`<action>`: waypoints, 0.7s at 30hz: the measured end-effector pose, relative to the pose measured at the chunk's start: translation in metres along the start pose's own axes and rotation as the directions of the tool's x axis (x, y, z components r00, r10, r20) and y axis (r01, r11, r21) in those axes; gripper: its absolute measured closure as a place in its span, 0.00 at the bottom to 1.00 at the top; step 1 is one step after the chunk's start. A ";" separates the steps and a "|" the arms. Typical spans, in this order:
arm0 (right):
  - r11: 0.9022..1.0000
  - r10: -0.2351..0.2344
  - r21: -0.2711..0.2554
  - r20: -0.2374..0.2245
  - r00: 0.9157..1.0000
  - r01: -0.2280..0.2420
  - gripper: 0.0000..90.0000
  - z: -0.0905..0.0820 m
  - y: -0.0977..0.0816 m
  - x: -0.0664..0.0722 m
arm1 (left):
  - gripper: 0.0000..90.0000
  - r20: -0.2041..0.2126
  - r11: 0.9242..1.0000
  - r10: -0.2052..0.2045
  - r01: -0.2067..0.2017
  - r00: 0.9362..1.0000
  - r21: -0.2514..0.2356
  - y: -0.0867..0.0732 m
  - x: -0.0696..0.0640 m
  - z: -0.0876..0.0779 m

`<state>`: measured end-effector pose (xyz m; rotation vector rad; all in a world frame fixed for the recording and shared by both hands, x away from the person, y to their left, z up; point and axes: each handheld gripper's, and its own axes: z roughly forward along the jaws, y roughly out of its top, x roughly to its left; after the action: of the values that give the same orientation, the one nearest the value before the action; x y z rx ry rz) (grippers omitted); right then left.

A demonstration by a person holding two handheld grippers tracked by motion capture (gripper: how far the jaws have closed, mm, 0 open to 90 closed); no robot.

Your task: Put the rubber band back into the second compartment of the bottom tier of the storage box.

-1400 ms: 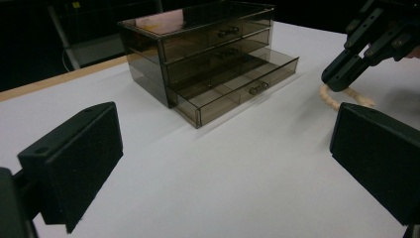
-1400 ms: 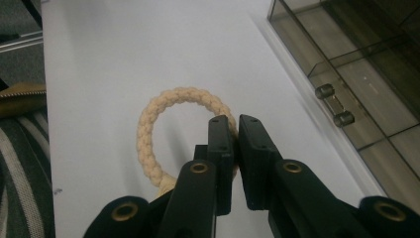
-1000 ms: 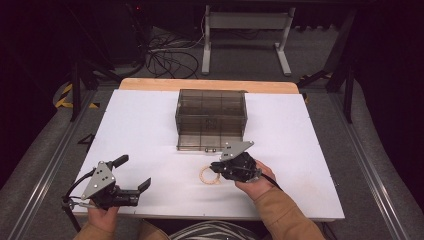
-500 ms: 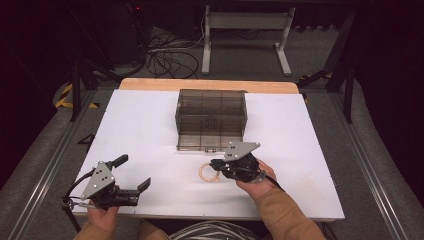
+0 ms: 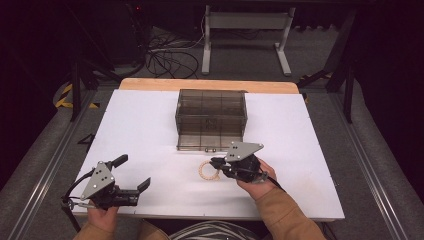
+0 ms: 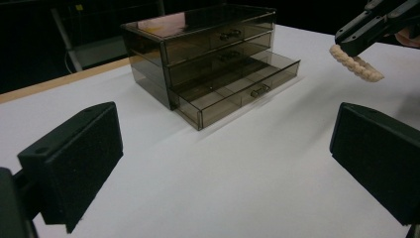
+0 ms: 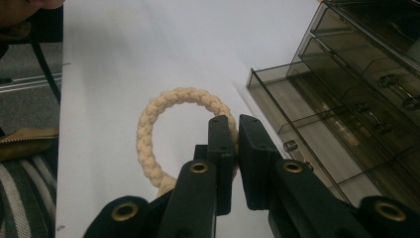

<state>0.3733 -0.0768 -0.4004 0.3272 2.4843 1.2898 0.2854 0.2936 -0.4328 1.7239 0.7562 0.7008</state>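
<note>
Gripping a braided cream rope ring (image 7: 163,134), the right gripper (image 5: 216,164) is closing its jaws on the ring's near side; in the right gripper view the two black pads are pressing the cord between them with almost no gap. In the high view the ring (image 5: 206,170) is sitting just in front of the smoked plastic drawer unit (image 5: 211,116), near the middle of the white table (image 5: 140,125), with the right gripper reaching in from its right side. In the left gripper view the ring (image 6: 357,66) is hanging from the right gripper (image 6: 369,27) clear of the table surface, tilted downward.

The drawer unit is standing toward the far half of the table. Its bottom drawer (image 6: 237,91) is standing pulled out, showing internal dividers; the two upper drawers are sitting flush with the frame. In the right gripper view the open drawer (image 7: 307,144) is lying just beside the ring, to its right.

The left gripper (image 5: 131,175) is resting at the near left corner of the table, well apart from the ring and the drawer unit. Its jaws are standing wide apart with nothing between them, and in its own view the pads are framing bare table. The person's left hand (image 5: 102,216) is holding it at the table's near edge, while the right hand (image 5: 255,182) is supporting the right gripper from behind.
</note>
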 end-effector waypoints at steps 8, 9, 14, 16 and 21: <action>1.000 -0.022 -0.002 0.011 1.000 0.022 0.94 0.000 0.007 0.000 | 0.01 -0.002 1.000 0.006 -0.006 1.000 0.001 0.000 0.000 0.000; 1.000 -0.024 0.001 0.014 1.000 0.024 0.94 0.000 0.008 0.000 | 0.01 -0.001 1.000 0.004 -0.004 1.000 0.001 0.000 0.000 0.001; 0.999 -0.036 0.009 0.028 0.999 0.035 0.94 0.003 0.016 -0.004 | 0.01 -0.001 1.000 0.002 -0.002 1.000 0.001 0.000 0.000 0.001; 0.999 -0.035 0.007 0.033 0.999 0.035 0.94 0.003 0.019 -0.006 | 0.01 -0.001 1.000 -0.002 0.002 1.000 0.002 0.000 0.000 0.001; 0.999 -0.034 0.016 0.053 0.998 0.033 0.94 0.004 0.025 -0.012 | 0.01 -0.002 1.000 0.001 -0.001 1.000 0.000 0.000 0.000 0.000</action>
<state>0.3869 -0.0637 -0.3797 0.3184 2.4455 1.2337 0.2860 0.2936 -0.4327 1.7244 0.7566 0.7033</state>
